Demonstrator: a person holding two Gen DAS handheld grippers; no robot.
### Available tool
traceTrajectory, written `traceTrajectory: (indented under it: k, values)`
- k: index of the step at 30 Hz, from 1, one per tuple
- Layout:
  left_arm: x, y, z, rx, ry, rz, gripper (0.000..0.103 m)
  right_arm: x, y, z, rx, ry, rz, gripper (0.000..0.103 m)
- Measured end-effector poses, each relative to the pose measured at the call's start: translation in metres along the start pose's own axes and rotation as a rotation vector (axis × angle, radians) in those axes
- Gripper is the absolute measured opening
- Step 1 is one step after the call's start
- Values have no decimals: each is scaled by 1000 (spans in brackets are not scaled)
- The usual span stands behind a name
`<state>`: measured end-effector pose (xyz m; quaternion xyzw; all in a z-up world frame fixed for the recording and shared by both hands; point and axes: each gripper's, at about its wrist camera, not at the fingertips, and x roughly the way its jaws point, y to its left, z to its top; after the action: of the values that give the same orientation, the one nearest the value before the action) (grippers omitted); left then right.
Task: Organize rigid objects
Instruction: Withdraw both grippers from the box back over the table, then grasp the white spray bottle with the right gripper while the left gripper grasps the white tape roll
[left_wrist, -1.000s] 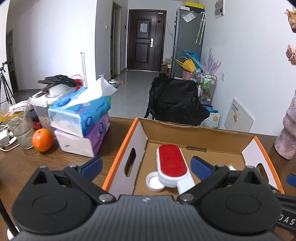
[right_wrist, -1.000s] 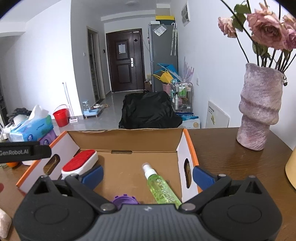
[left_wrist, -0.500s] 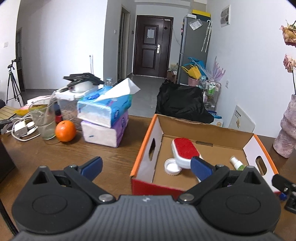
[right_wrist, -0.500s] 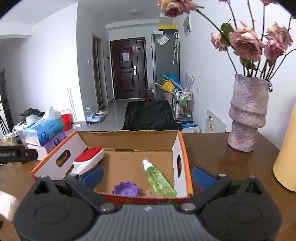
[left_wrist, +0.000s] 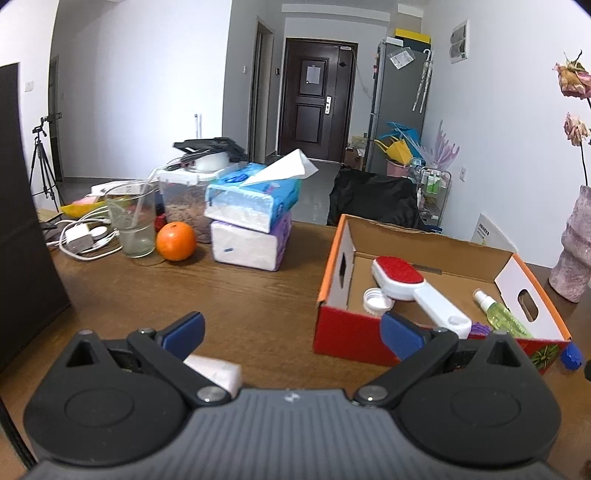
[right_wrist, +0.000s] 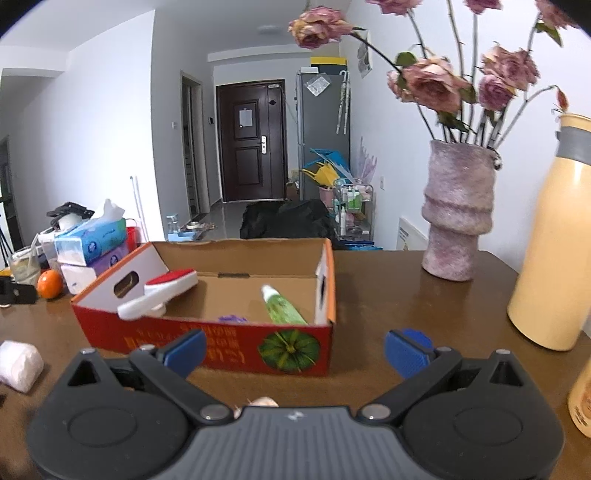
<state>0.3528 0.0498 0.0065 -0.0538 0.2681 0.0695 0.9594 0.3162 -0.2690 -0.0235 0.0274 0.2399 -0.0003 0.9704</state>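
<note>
No legible text (upside-down print on the box (right_wrist: 207, 341) unreadable)

One cardboard box (right_wrist: 207, 332) sits on the table (left_wrist: 229, 295), holding four things: one lint brush (left_wrist: 402, 280), one white cap (left_wrist: 377, 301), one purple cap (right_wrist: 232, 318), one green spray bottle (right_wrist: 282, 306). Toward the table's left edge: two tissue packs (left_wrist: 255, 206) stacked, one orange (left_wrist: 176, 240), one glass (left_wrist: 132, 221). At the right edge: one vase (right_wrist: 456, 210), one yellow flask (right_wrist: 550, 236).
</note>
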Motion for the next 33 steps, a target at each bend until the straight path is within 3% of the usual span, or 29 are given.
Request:
traceTrajectory:
  k: [26,33]
  values:
    - [-44,75,-68,-34,84,122,103,-56,-93,-90,-20,183,-210,103]
    - [-51,89,-76,-65,90,136,103,-62,-100,-96,74,211,-228,103]
